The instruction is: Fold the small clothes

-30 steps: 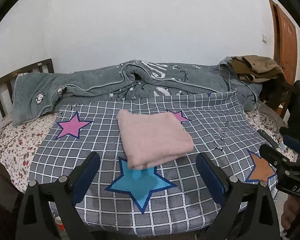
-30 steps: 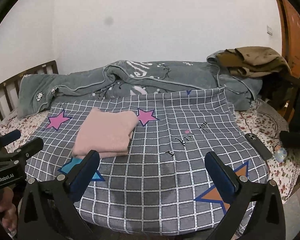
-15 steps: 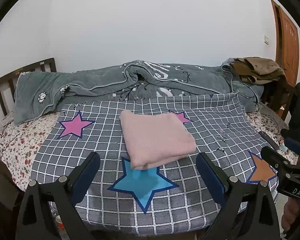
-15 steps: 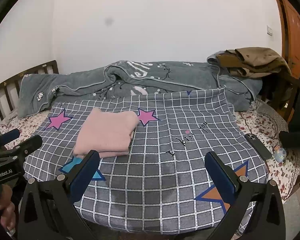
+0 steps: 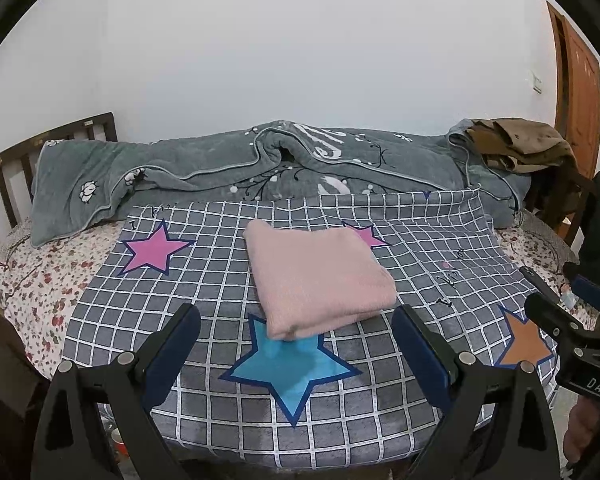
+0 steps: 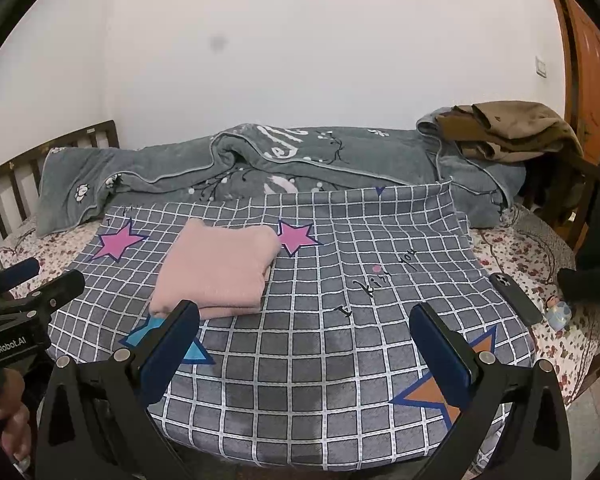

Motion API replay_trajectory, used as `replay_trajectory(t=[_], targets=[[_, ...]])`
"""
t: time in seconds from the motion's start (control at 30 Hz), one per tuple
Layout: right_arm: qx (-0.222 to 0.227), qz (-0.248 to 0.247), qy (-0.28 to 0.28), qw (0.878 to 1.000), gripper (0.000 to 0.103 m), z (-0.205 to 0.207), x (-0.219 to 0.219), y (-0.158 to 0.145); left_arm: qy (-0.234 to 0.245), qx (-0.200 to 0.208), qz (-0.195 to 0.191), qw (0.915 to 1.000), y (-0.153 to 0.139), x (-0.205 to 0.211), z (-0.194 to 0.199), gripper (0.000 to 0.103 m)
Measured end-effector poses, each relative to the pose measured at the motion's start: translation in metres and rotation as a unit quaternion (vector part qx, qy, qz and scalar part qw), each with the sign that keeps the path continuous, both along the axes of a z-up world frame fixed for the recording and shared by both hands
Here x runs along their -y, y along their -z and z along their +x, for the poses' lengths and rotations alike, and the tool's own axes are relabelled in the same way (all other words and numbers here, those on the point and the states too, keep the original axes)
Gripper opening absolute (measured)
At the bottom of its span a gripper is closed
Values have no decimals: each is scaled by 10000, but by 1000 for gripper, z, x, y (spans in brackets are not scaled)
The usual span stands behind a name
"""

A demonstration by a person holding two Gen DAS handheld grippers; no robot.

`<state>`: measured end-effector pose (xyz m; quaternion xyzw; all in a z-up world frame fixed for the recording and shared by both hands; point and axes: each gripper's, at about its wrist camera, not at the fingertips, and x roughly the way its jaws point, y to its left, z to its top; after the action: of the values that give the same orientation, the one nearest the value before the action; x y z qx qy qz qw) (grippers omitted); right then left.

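**Pink garment folded on checked sheet, both grippers released and empty**

Pink garment (image 5: pixel 318 278) sits folded in a compact, roughly rectangular stack on the grey checked sheet (image 5: pixel 228 280). In the left wrist view it lies mid-sheet, near edge overlapping the top point of the blue star (image 5: pixel 290 368), far right corner covering part of a small pink star (image 5: pixel 366 236). Larger pink star (image 5: pixel 154 250) is well apart to its left. In the right wrist view the same stack (image 6: pixel 218 270) is left of centre, just beside the small pink star (image 6: pixel 296 237).

Left gripper (image 5: pixel 296 344): fingers spread wide, nothing between them, hovering off the near edge of the bed, clear of the garment. Right gripper (image 6: pixel 306 340): same, fingers apart and empty, over bare sheet to the right of the stack. Each gripper shows at the frame edge of the other's view, with part of a hand (image 6: pixel 10 420) on the left one's handle.

Orange star (image 6: pixel 440 394) is at the sheet's near right corner. Rumpled grey blanket (image 5: pixel 260 164) runs along the far side by the wall. Brown clothes (image 5: pixel 520 144) piled at far right. Black phone (image 6: pixel 514 298) on the floral bedsheet (image 6: pixel 540 256), right of the checked sheet
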<state>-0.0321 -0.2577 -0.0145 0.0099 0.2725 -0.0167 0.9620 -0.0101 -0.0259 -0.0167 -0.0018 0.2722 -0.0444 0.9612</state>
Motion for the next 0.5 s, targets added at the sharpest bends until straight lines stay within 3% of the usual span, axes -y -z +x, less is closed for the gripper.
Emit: replay_trajectory(t=[0.5], targets=[[3, 48, -23, 10000, 103, 0, 2, 0, -14, -9, -50, 10000, 0, -2, 0, 97]])
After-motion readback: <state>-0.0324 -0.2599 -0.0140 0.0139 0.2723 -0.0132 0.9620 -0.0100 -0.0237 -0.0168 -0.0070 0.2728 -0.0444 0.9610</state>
